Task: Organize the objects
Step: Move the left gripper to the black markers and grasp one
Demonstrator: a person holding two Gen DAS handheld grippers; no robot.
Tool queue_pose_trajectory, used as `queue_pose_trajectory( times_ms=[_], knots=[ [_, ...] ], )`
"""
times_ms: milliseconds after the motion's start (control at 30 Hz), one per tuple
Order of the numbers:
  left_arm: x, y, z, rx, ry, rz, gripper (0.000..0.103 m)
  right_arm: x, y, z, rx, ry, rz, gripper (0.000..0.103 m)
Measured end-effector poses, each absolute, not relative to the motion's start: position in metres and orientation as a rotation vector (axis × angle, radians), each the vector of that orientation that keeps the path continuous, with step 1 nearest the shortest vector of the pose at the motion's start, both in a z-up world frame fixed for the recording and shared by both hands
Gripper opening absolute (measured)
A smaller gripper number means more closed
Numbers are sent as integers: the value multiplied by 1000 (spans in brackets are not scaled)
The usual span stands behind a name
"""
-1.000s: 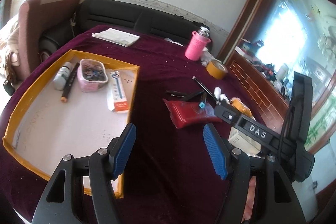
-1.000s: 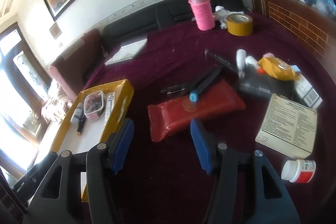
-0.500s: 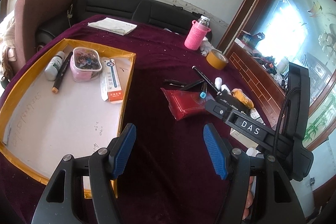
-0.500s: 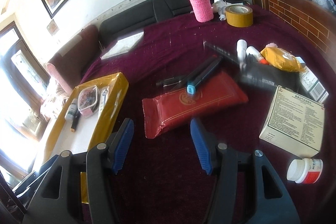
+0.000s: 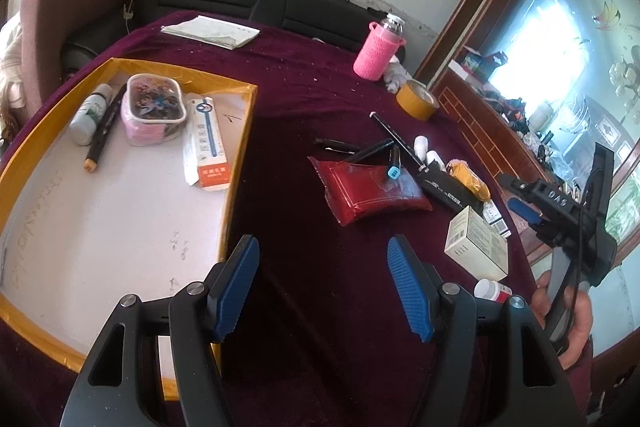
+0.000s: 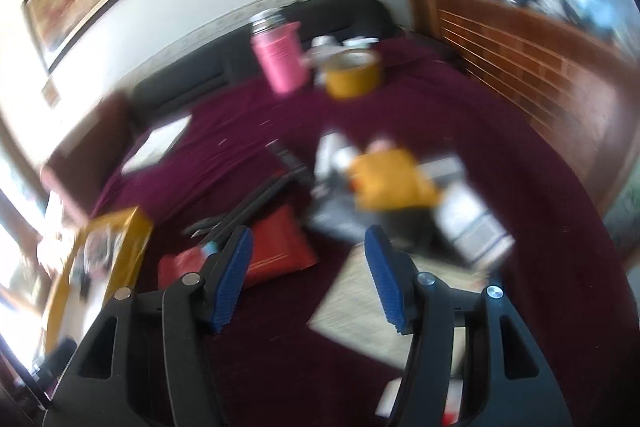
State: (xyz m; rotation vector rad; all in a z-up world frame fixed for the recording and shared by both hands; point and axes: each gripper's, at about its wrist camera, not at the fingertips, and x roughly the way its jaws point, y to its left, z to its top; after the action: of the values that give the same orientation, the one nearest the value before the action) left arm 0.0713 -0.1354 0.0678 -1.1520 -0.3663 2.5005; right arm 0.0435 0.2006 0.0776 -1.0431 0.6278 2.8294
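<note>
A yellow-rimmed tray (image 5: 240, 163) at the left holds a white bottle (image 5: 90, 113), a marker (image 5: 102, 135), a pink case (image 5: 154, 109) and a toothpaste box (image 5: 208, 145). On the maroon cloth lie a red pouch (image 5: 370, 189), black pens (image 5: 368, 151), a yellow packet (image 5: 468, 179), a white carton (image 5: 476, 249) and a pill bottle (image 5: 492, 291). My left gripper (image 5: 322, 283) stands open above bare cloth beside the tray. My right gripper (image 6: 306, 273), open and empty, hangs above the carton (image 6: 384, 311) and the yellow packet (image 6: 390, 183) in a blurred right wrist view.
A pink bottle (image 5: 378, 53) and a tape roll (image 5: 416, 101) stand at the back, folded papers (image 5: 210, 31) at the far left. A wooden ledge (image 5: 480, 123) runs along the table's right side. A hand (image 5: 568, 311) holds the right gripper's handle.
The right gripper has swung quickly to the right, from above the red pouch to above the white carton and yellow packet. The left gripper drifted slightly forward and down.
</note>
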Motion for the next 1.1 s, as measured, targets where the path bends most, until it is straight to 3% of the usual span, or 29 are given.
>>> queue_pose_trajectory(
  times_ms=[100, 367, 600, 767, 867, 967, 1100],
  knots=[
    [58, -120, 75, -1168, -275, 2493, 61, 41, 241, 77, -988, 778, 2800, 57],
    [-11, -70, 92, -1221, -218, 2429, 61, 24, 305, 80, -822, 888, 2795, 60],
    [-89, -7, 67, -1270, 178, 2432, 60, 12, 339, 53, -781, 986, 2747, 60],
    [-119, 22, 29, -1296, 401, 2400, 60, 7, 356, 36, -850, 1114, 2688, 60],
    [-124, 37, 5, -1330, 479, 2372, 60, 11, 358, 40, -818, 1097, 2699, 60],
    [-120, 41, 2, -1355, 394, 2345, 49, 14, 357, 41, -815, 1082, 2710, 60],
    [-100, 48, 4, -1344, 385, 2300, 18, 9, 353, 37, -861, 1089, 2716, 60]
  ],
)
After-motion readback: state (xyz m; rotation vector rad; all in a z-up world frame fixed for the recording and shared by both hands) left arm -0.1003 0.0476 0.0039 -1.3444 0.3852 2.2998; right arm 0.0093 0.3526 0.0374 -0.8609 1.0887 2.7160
